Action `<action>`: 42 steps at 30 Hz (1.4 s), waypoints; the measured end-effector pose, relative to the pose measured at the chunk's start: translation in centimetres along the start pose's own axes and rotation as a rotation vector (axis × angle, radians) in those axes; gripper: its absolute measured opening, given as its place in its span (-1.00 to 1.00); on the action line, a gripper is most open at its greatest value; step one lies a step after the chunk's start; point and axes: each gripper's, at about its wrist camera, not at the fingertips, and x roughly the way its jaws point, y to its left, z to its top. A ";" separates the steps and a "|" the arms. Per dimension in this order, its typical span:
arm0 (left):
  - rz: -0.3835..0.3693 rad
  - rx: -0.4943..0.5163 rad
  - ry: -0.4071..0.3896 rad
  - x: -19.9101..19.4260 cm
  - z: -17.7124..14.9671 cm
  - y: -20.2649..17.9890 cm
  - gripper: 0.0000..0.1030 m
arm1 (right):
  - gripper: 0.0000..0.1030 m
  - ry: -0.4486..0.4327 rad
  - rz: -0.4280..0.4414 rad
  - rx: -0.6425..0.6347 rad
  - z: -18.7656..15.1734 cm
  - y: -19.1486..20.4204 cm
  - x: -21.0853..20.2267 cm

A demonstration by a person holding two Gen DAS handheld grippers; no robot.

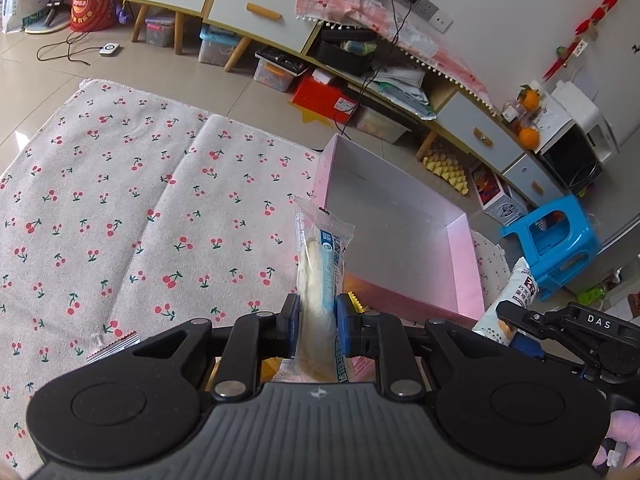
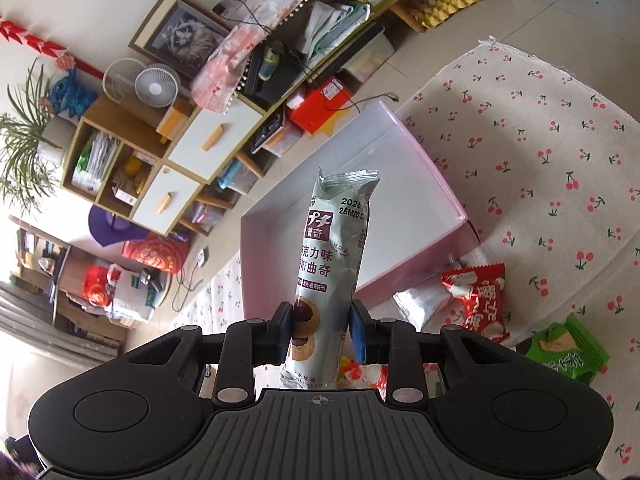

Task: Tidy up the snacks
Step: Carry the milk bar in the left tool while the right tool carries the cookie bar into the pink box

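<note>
Left gripper [image 1: 318, 320] clamping white-blue snack pack [image 1: 322, 268], right gripper [image 2: 320, 330] clamping cookie pack [image 2: 336, 248]. Both pinching low ends, keeping packs upright for dropping into pink box [image 2: 420, 152].

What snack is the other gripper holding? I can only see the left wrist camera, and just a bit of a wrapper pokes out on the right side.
Observer: The right gripper is shut on a pale green cookie packet, with round chocolate-centred cookies pictured near the bottom.
Operator: Are there more snacks left on the cloth?
Observer: Yes. A red snack bag lies beside the pink box, near its corner.
Operator: Any others?
Observer: A green packet lies on the cherry cloth, further from the box than the red one.
Operator: Is anything in the box yet?
Observer: The part of its floor that shows is bare; the cookie packet hides the rest.
</note>
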 end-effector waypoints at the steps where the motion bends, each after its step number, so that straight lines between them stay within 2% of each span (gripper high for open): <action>1: 0.000 0.004 -0.004 0.2 0.3 -0.3 -0.67 | -0.43 -0.002 0.007 0.012 0.4 -0.4 0.2; 9: -0.016 0.089 -0.060 2.9 2.3 -3.3 -0.67 | -0.43 -0.076 0.100 0.091 2.8 -3.0 1.2; 13: -0.024 0.132 -0.069 5.3 2.6 -4.8 -0.66 | -0.43 -0.091 0.113 0.116 3.5 -4.1 2.2; 17: 0.010 0.175 -0.078 7.4 2.6 -5.7 -0.66 | -0.43 -0.087 0.074 0.117 3.8 -4.9 3.1; 22: 0.092 0.213 -0.067 9.5 2.4 -6.1 -0.66 | -0.42 -0.093 0.068 0.123 4.1 -5.6 3.4; 28: 0.124 0.222 -0.049 9.9 2.0 -5.6 -0.66 | -0.42 -0.091 0.047 0.079 4.1 -5.3 4.2; 33: 0.154 0.259 -0.061 9.6 1.6 -5.6 -0.64 | -0.38 -0.091 0.081 0.076 4.1 -5.1 4.5; 34: 0.159 0.270 -0.074 9.4 1.5 -5.7 -0.59 | -0.37 -0.094 0.079 0.068 4.1 -4.9 4.4; 36: 0.163 0.280 -0.090 8.9 1.4 -5.8 -0.35 | -0.32 -0.086 0.078 0.057 4.2 -4.6 4.4; 38: 0.162 0.279 -0.081 8.7 1.4 -5.8 -0.21 | -0.14 -0.077 0.071 0.051 4.1 -4.5 4.3; 42: 0.161 0.286 -0.072 8.1 1.4 -6.1 -0.05 | 0.03 -0.063 0.045 0.018 3.9 -3.7 4.2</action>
